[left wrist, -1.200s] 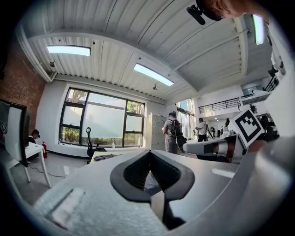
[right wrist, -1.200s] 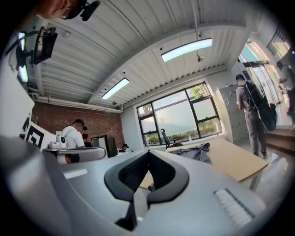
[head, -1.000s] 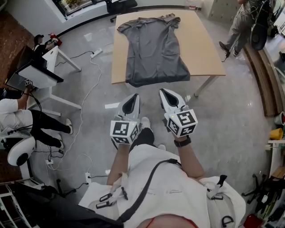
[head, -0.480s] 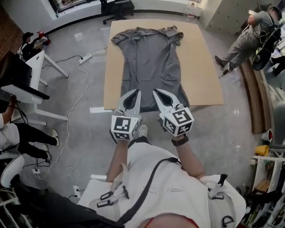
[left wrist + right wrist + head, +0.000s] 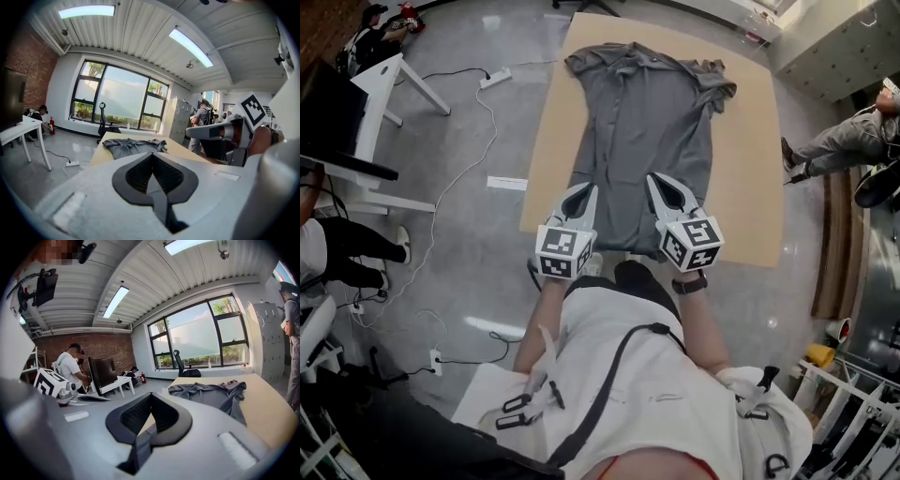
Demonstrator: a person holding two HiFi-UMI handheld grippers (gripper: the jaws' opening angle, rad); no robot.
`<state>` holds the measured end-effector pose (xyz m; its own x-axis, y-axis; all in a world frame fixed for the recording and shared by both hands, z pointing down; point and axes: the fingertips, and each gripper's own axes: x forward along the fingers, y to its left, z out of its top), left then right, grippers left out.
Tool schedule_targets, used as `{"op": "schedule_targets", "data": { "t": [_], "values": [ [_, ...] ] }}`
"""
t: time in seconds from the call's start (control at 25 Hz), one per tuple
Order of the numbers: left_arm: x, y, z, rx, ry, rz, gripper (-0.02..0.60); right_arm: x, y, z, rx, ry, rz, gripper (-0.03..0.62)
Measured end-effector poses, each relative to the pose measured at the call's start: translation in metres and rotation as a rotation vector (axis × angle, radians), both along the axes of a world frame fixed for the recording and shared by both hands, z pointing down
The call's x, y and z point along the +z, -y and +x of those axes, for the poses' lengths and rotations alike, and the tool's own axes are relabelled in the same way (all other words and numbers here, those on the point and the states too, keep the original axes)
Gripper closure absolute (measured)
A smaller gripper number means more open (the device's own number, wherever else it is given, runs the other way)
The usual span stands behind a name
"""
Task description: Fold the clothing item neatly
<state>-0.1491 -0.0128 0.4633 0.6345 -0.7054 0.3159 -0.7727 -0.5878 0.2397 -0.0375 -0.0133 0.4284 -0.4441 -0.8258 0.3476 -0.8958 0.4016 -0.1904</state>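
Grey T-shirt (image 5: 642, 131) is laid flat lengthwise on the tan wooden table (image 5: 750, 187): collar far, hem at near edge, sleeves rumpled. Left gripper (image 5: 584, 194) and right gripper (image 5: 659, 185) are seen side by side over the hem, jaws closed on both, nothing gripped. Polished grey floor (image 5: 478, 253). White desk (image 5: 380, 94) and power strip (image 5: 495, 79) are located left. Large windows (image 5: 117, 101) are set in the far wall.

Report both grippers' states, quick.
Left gripper: closed, holding nothing.
Right gripper: closed, holding nothing.
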Motion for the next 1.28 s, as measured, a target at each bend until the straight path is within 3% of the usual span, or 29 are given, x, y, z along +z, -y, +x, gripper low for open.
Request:
{"op": "schedule_targets", "data": {
  "t": [0.24,0.6,0.64,0.72,0.8,0.92,1.04,1.16,1.28],
  "values": [
    [0.070,0.031,0.011,-0.081,0.053,-0.191,0.577,0.044,0.091,0.035,-0.079,-0.051,-0.059,0.592],
    [0.194,0.032,0.031,-0.172,0.199,-0.580,0.440,0.138,0.267,0.048,-0.265,-0.140,-0.160,0.592],
    [0.205,0.031,0.032,-0.190,0.209,-0.611,0.429,0.153,0.288,0.046,-0.279,-0.150,-0.181,0.572],
    [0.226,0.025,0.031,-0.215,0.242,-0.659,0.417,0.180,0.328,0.039,-0.312,-0.177,-0.220,0.349],
    [0.247,0.020,0.029,-0.225,0.281,-0.690,0.416,0.206,0.366,0.029,-0.337,-0.224,-0.243,0.316],
    [0.271,0.015,0.027,-0.225,0.312,-0.755,0.416,0.247,0.411,0.013,-0.345,-0.304,-0.295,0.316],
    [0.282,0.008,0.029,-0.222,0.361,-0.760,0.417,0.289,0.430,0.015,-0.279,-0.378,-0.366,0.330],
    [0.285,0.011,0.023,-0.246,0.411,-0.724,0.440,0.313,0.438,0.025,-0.197,-0.421,-0.388,0.429],
    [0.284,0.012,0.014,-0.286,0.409,-0.695,0.520,0.317,0.434,0.032,-0.183,-0.440,-0.393,0.534]
  ]
}}
